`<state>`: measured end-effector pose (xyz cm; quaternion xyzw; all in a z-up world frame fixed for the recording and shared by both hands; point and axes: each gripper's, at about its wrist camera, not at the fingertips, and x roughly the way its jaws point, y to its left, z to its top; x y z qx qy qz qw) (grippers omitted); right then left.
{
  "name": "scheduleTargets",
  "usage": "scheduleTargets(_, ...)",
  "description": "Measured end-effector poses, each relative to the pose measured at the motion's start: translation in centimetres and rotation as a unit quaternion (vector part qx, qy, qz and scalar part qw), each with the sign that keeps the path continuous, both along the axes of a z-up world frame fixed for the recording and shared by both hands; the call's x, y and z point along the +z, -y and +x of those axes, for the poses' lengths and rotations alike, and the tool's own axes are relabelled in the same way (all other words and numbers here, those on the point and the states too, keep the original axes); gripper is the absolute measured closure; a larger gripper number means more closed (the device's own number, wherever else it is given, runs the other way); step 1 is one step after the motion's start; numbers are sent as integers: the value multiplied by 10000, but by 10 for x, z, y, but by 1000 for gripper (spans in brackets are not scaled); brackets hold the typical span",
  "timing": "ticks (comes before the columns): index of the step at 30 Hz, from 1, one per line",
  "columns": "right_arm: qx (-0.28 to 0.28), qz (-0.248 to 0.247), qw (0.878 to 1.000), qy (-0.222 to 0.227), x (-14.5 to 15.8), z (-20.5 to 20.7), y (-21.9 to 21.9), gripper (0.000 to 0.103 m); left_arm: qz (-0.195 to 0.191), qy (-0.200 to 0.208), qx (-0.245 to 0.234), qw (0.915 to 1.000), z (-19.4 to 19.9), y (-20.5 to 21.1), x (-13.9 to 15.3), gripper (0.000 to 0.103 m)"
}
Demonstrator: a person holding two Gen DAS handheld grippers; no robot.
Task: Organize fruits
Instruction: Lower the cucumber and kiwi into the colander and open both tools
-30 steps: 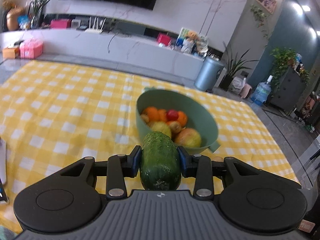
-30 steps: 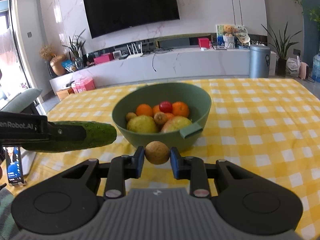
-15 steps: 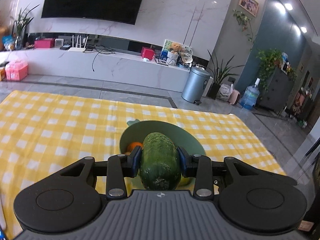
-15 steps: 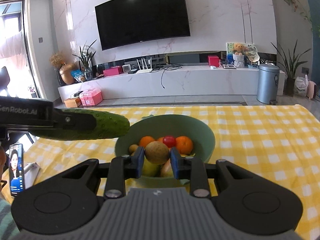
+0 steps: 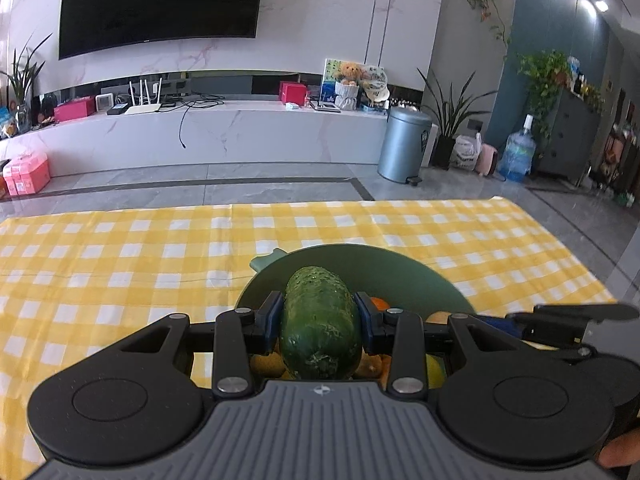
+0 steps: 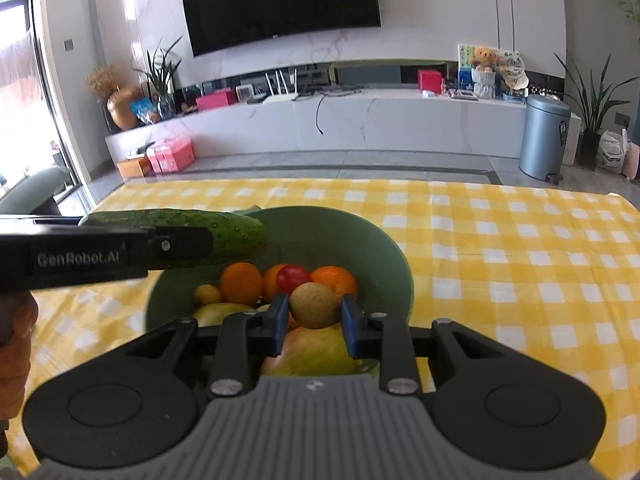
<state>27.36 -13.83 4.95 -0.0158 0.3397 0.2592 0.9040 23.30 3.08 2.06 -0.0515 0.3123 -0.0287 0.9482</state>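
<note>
My left gripper point(image 5: 319, 316) is shut on a dark green cucumber point(image 5: 319, 322) and holds it over the green bowl point(image 5: 372, 268). In the right wrist view the cucumber point(image 6: 224, 232) reaches in from the left over the bowl's rim point(image 6: 384, 248). My right gripper point(image 6: 314, 318) is shut on a small brown round fruit point(image 6: 314, 306) above the bowl. The bowl holds oranges point(image 6: 240, 282), a red fruit point(image 6: 292, 276) and yellow-green fruits point(image 6: 316, 354). The right gripper's finger point(image 5: 568, 320) shows at the right of the left wrist view.
The bowl stands on a table with a yellow and white checked cloth point(image 6: 520, 264). Beyond the table's far edge are a grey floor, a white TV bench point(image 6: 360, 120) and a metal bin point(image 6: 544, 136).
Both grippers have moved forward and now hang over the bowl, the cucumber and the brown fruit still held. The bowl sits closer beneath them.
</note>
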Motion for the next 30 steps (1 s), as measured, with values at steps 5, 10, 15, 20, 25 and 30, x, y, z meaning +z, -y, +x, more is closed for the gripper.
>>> scheduleTargets(5, 277, -393, 9988, -31, -8, 19, -10, 79, 179, -152, -83, 9997, 6, 6, -11, 60)
scheduleTargets(10, 427, -682, 9968, 4, -11, 29, -18, 79, 181, -232, -80, 9995, 6, 5, -11, 60)
scheduleTargets(15, 573, -848, 9948, -2, -14, 33, -22, 79, 213, -712, -151, 9971, 11, 6, -14, 61)
scheduleTargets(20, 691, -1114, 9913, -73, -19, 36, -27, 79, -46, -931, -101, 9956, 15, 1, -20, 60)
scheduleTargets(25, 662, -1247, 9899, -101, -22, 40, -27, 79, -71, -894, -56, 9960, 12, 3, -16, 52)
scheduleTargets(30, 600, -1261, 9901, -161, -23, 43, -29, 79, 34, -641, -107, 9979, 5, 7, -5, 40)
